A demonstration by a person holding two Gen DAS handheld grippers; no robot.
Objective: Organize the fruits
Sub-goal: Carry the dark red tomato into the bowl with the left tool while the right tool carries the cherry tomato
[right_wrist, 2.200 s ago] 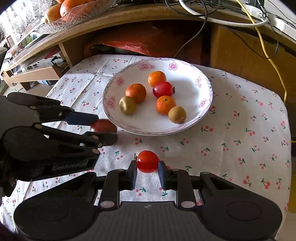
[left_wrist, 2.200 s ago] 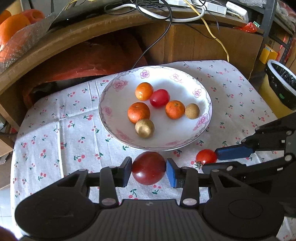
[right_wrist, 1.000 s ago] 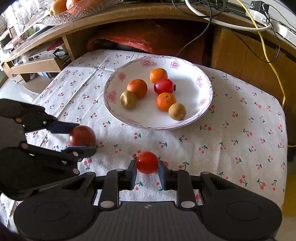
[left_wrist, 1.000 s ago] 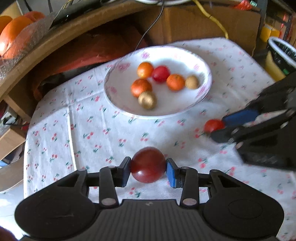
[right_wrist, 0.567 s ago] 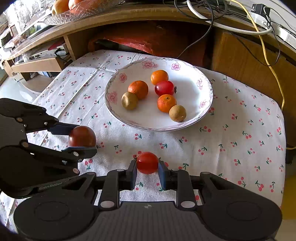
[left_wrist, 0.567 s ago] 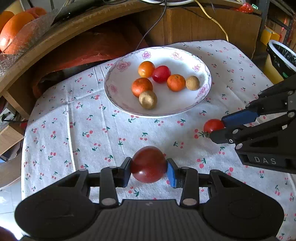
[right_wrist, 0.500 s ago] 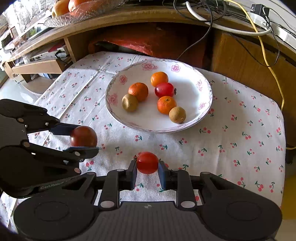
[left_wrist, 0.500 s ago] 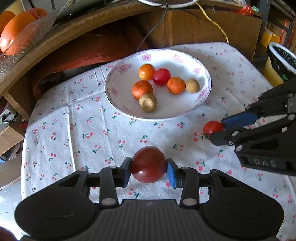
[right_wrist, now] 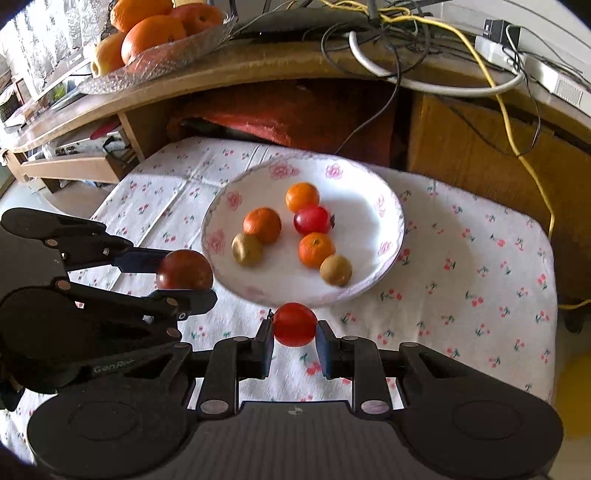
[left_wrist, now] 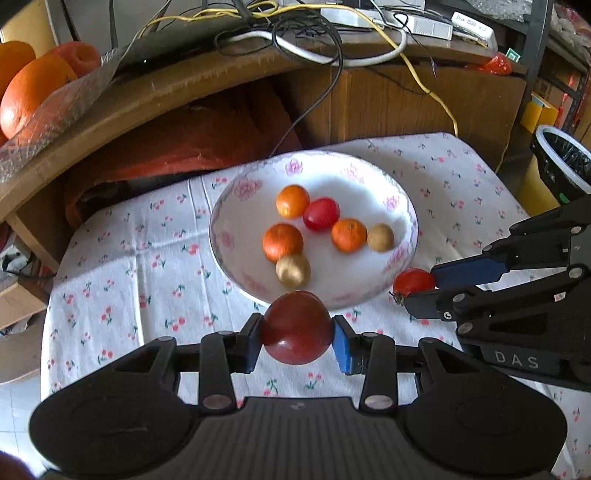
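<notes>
My left gripper (left_wrist: 296, 336) is shut on a dark red plum (left_wrist: 295, 327), held above the cloth just short of the near rim of the flowered white bowl (left_wrist: 225, 221). In the right wrist view that plum (right_wrist: 184, 270) hangs left of the bowl (right_wrist: 391, 218). My right gripper (right_wrist: 293, 338) is shut on a small red tomato (right_wrist: 294, 324), near the bowl's front rim; the tomato (left_wrist: 413, 282) also shows at the bowl's right edge. The bowl holds three oranges, a red tomato (left_wrist: 321, 214) and two tan round fruits.
A cherry-print cloth (left_wrist: 122, 266) covers the low table. Behind it runs a wooden shelf (right_wrist: 236, 70) with tangled cables and a glass dish of large oranges (right_wrist: 147, 33). A bin with a black liner (left_wrist: 565, 166) stands at the right.
Both grippers have moved forward toward the bowl with their fruits still held; the bowl now lies much closer to the plum and the tomato.
</notes>
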